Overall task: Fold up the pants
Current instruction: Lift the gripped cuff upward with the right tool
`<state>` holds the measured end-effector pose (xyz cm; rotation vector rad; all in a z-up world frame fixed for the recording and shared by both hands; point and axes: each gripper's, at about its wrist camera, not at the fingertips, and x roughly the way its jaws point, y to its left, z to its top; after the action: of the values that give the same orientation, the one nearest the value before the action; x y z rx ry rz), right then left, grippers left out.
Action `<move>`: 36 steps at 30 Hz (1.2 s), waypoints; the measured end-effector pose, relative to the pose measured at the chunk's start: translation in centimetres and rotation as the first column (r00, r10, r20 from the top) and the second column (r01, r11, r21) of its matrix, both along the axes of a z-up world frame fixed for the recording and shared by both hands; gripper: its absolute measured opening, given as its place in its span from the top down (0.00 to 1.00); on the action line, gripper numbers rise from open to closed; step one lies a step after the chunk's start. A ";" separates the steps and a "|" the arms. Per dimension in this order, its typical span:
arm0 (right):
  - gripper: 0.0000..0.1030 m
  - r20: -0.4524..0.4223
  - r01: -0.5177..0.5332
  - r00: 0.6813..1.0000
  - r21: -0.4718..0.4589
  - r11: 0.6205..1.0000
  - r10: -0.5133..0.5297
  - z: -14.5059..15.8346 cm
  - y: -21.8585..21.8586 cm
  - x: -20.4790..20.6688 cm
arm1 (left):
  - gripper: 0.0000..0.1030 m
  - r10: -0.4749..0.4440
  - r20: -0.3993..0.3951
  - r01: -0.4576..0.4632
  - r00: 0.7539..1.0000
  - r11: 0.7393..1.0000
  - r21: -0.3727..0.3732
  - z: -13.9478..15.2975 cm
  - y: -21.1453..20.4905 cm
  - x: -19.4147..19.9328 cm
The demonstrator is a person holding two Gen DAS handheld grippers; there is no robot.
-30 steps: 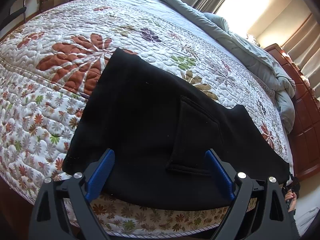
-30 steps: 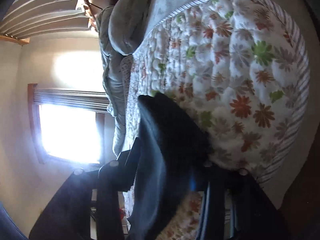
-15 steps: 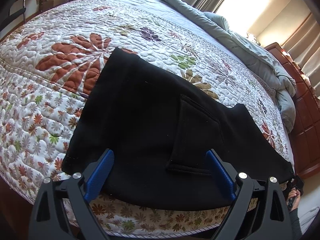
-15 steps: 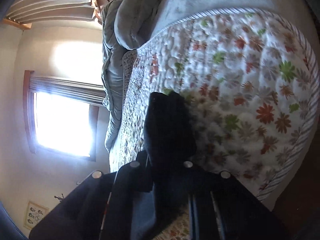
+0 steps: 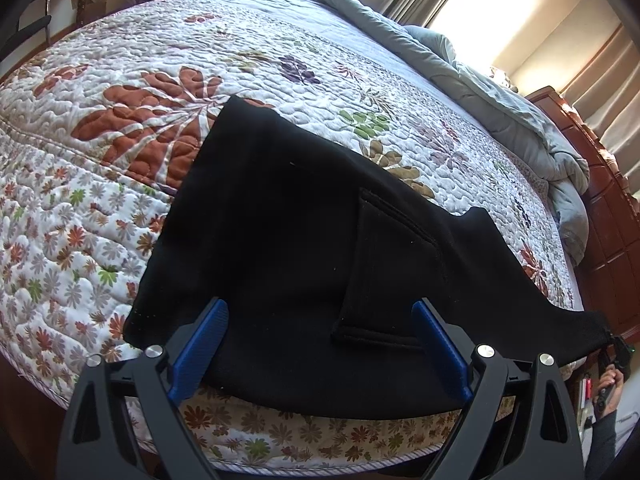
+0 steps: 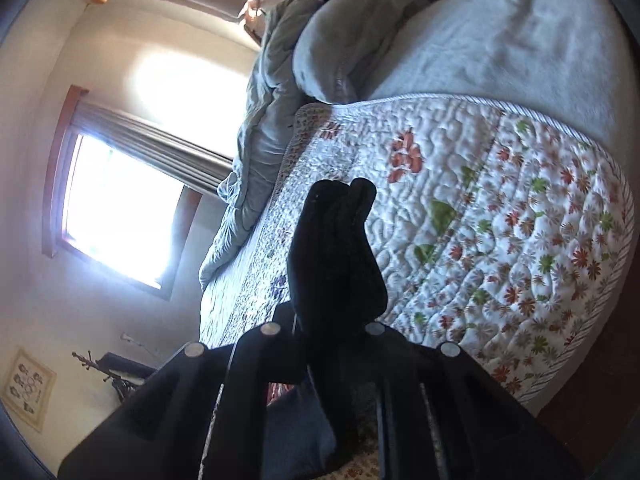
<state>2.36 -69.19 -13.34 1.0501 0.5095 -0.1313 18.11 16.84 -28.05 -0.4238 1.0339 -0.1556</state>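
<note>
Pants (image 5: 304, 248), black, spread flat across the near edge of the bed (image 5: 100, 208), lower edge draped slightly over the side. Left to right now: on the far left, quilt, puffy stitching, rust leaves and small daisies. Then the wide black panel, matte, fleecy-looking, swallowing all detail. Left gripper (image 5: 320, 344) low over the near edge, blue pads spread wide apart, gripping nothing, fabric lying between and beneath them. Patch pocket (image 5: 384, 276) just right of centre, stitched rim raised. Further right, cloth narrowing to a taut point at the bed's right edge, running toward the right gripper (image 6: 332, 320). Clamped shut there on a bunched end of the pants, thick soft folds poking up past the black fingers in the right wrist view. Beyond, grey duvet (image 5: 520, 120) heaped along the far side.

Looks like the early stage: one end pinched and pulled out, ready to carry over. Next move probably calls for closing the left pads on the near edge, then lifting both ends together and laying one half squarely on the other. Limp, heavy cloth; likely to sag and skew if only one corner lifts.
</note>
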 end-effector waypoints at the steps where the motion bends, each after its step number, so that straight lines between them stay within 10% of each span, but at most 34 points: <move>1: 0.91 0.001 -0.006 1.000 -0.018 1.000 0.006 0.8 0.5 0.1 | 0.10 0.000 0.000 0.000 1.000 1.000 0.002 0.0 -0.1 -0.1; 36: 0.91 -0.112 -0.135 0.989 -0.420 0.898 0.096 12.0 14.9 2.8 | 0.10 0.009 0.030 -0.007 1.000 0.997 -0.079 0.3 0.7 -1.0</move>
<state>5.15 -54.31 -1.33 0.5837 0.5911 -0.1760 17.07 17.52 -27.77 -0.4958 0.9989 -0.1958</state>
